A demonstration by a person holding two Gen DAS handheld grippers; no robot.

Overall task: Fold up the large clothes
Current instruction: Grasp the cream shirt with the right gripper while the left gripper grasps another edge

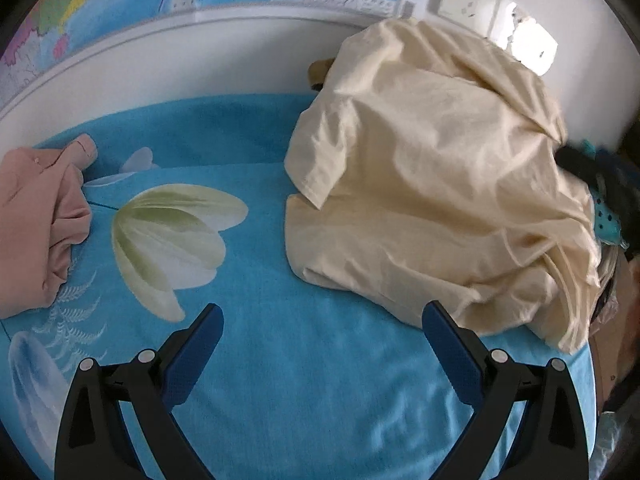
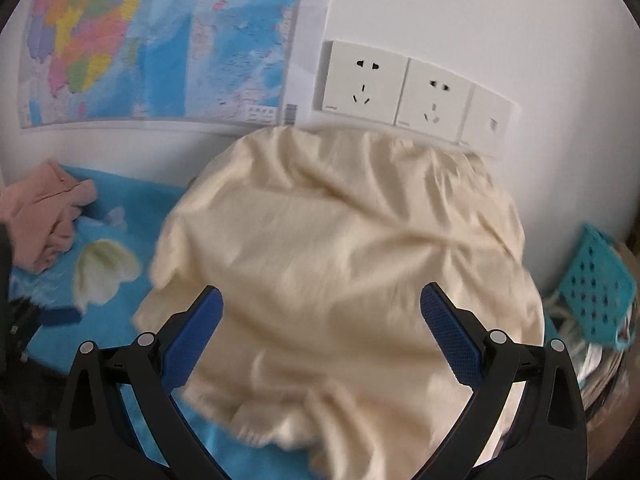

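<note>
Landmark: the cream garment (image 1: 432, 200), which lay crumpled in a heap on the blue flowered bedsheet (image 1: 280, 360), its far edge against the white wall (image 2: 480, 20) just below the wall sockets (image 2: 400, 88).
Left hand-held gripper (image 1: 322, 332): I held it low over bare sheet just beside the near edge of the cream garment — jaws spread wide, holding nothing.
Right hand-held gripper (image 2: 320, 312): I held it right above the heap, jaws spread wide, nothing between them; the cloth looked blurred in this view.
Other cloth: a pink garment (image 1: 36, 220) lay bunched well apart from the cream garment, on its far left.
Beside the heap: a teal perforated basket (image 2: 596, 288) sat off its right side.
Step in hand: as I judged it, the fold had not begun — I was reaching for a first hold.
Next move: I reckoned it called for finding a hem or sleeve edge, pinching it on both sides, and spreading the cloth flat on the sheet.
</note>
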